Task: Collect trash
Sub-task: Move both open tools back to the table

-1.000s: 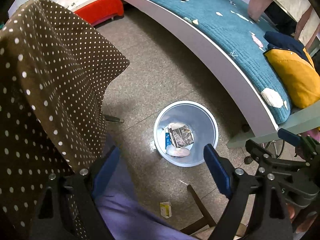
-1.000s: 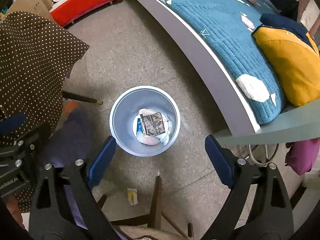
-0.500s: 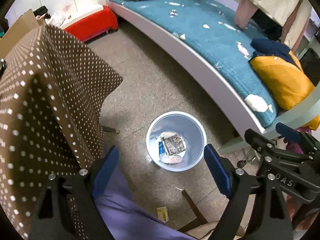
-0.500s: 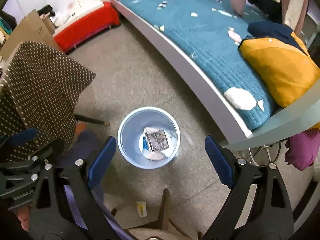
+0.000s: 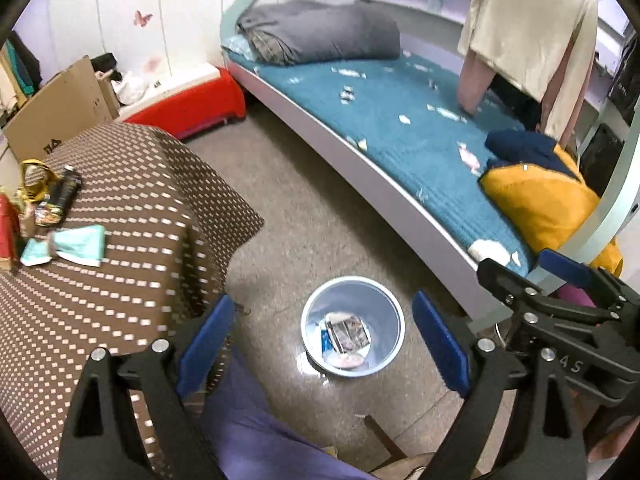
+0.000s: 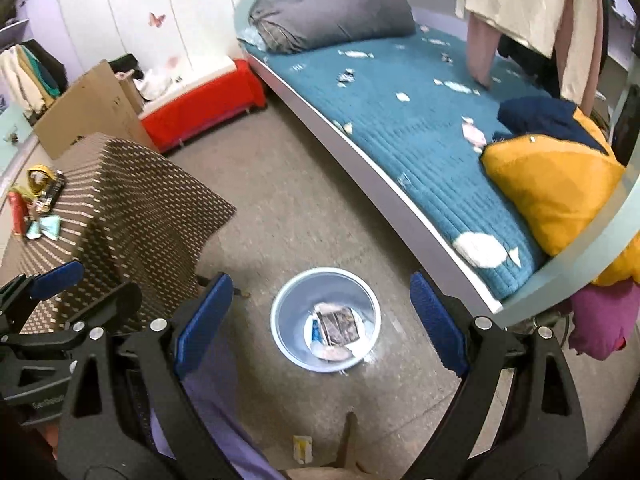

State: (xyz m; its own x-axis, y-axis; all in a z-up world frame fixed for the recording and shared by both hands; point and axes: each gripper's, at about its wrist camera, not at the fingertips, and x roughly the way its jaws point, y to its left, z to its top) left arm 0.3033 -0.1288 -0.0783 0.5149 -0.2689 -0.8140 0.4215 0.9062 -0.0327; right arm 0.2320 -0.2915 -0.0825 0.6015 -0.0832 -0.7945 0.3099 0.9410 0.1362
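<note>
Blue-padded jaws of the left gripper (image 5: 320,344) are being opened with nothing between them; the right gripper (image 6: 320,324) is spread and empty. Discarded wrappers (image 6: 336,332) are seen inside the bin (image 6: 288,312) on the floor.

We see left gripper (image 5: 320,344) at bottom of its own view, blue pads (image 5: 204,344) wide apart, jaws opening, nothing between them. Right gripper (image 6: 320,324) likewise spread at bottom of its view, empty (pads plainly apart). Left gripper also shows at lower left of right view; right gripper at right edge of left view.
</note>
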